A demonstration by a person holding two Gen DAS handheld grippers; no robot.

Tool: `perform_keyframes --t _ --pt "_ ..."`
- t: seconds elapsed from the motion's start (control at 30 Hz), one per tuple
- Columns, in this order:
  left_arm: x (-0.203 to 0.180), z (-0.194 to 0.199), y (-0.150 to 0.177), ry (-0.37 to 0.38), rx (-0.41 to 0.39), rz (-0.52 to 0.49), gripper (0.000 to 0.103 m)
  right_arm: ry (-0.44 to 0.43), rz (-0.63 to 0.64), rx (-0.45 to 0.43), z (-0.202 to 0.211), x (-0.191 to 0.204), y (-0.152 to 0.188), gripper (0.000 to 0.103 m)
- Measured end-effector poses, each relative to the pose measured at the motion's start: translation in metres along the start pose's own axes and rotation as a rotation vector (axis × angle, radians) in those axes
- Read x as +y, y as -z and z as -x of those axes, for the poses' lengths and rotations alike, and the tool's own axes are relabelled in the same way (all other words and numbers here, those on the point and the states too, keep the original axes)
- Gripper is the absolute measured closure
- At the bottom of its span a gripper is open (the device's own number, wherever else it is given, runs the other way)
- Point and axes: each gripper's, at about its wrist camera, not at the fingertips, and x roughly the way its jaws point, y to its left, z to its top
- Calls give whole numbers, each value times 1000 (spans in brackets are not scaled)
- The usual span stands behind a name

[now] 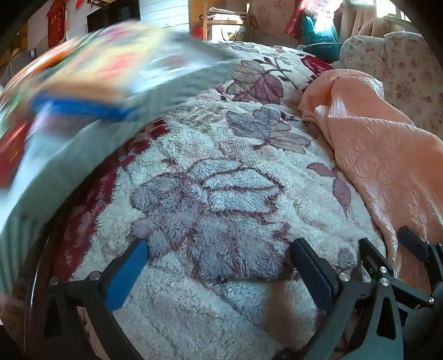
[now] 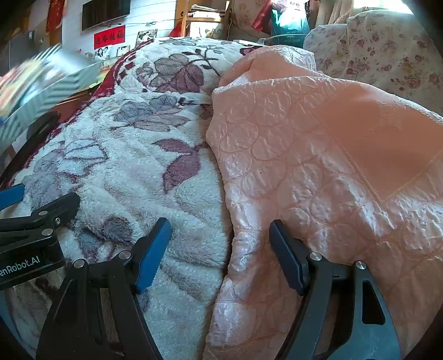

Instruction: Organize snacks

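Snack box (image 1: pixel 91 77), blurred, glossy and colourful, hangs over the fleecy floral blanket's (image 1: pixel 221 171) left edge; left hand-held gripper (image 1: pixel 218 265) and right hand-held gripper (image 2: pixel 220 243) gape wide, empty.

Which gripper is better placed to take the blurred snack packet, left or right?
Probably left. The snack packet looms large beside the open left gripper; from the open right gripper, over the peach quilt, it sits far left.

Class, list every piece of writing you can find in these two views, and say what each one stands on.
"enRobot.AI" (cut off at the frame edge): left gripper body, seen from the right wrist.
Red wall banner: Chinese characters, too small to read surely.
Snack bag: print blurred, unreadable.
Red hanging: unreadable.
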Motion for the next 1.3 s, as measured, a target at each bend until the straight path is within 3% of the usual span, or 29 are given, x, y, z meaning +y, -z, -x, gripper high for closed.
perform_keyframes --t 1.3 --pt "2 -7 3 -1 5 -2 0 12 1 7 -4 2 0 26"
